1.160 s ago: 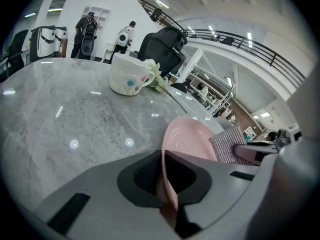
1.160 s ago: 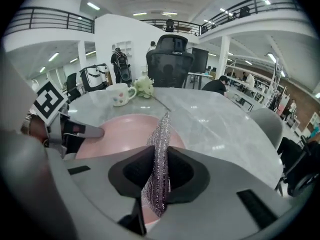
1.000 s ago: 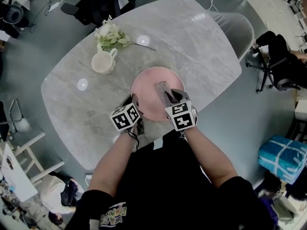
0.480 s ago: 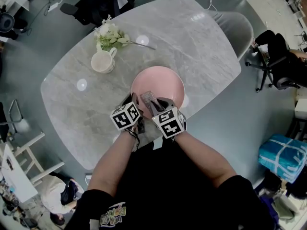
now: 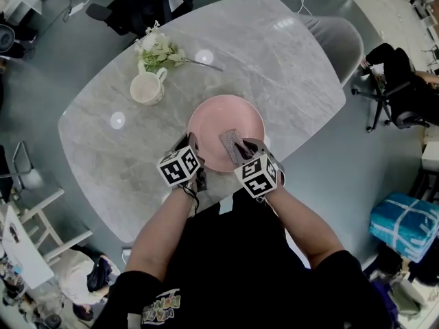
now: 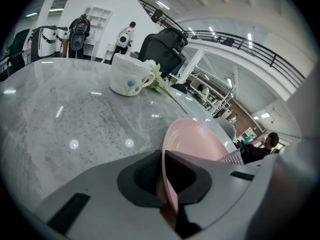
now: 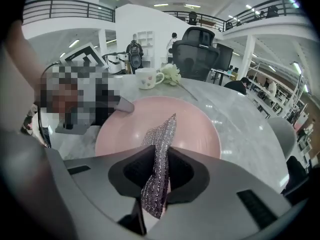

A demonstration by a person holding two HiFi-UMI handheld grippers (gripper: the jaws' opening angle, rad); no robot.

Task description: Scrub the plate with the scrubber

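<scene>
Two grippers meet at the near rim of the pink plate (image 5: 226, 115), which lies just below the centre of the head view on the grey marble desk (image 5: 288, 60). My left gripper (image 5: 193, 148) is at the plate's lower-left rim. My right gripper (image 5: 241, 151) is at its lower right, with the silver mesh scrubber (image 5: 231, 142) reaching from it over the plate.

Head view: gives the whole layout, but the marker cubes (image 5: 180, 167) cover my fingers, so the grip cannot be read here. A white mug (image 5: 147, 88) and a sprig of flowers (image 5: 158, 50) stand in the upper left, well apart from the plate.

Left gripper view: my fingers are closed on the plate's rim (image 6: 170, 184), which runs edge-on up between them. A corner of the scrubber (image 6: 231, 157) shows at the plate's right edge, and the mug (image 6: 129, 80) sits in the upper left.

Right gripper view: my fingers are clamped on the lower end of the scrubber (image 7: 161, 144). Its free end stands over the middle of the plate (image 7: 195, 126). I cannot tell whether the mesh presses on the surface.
</scene>
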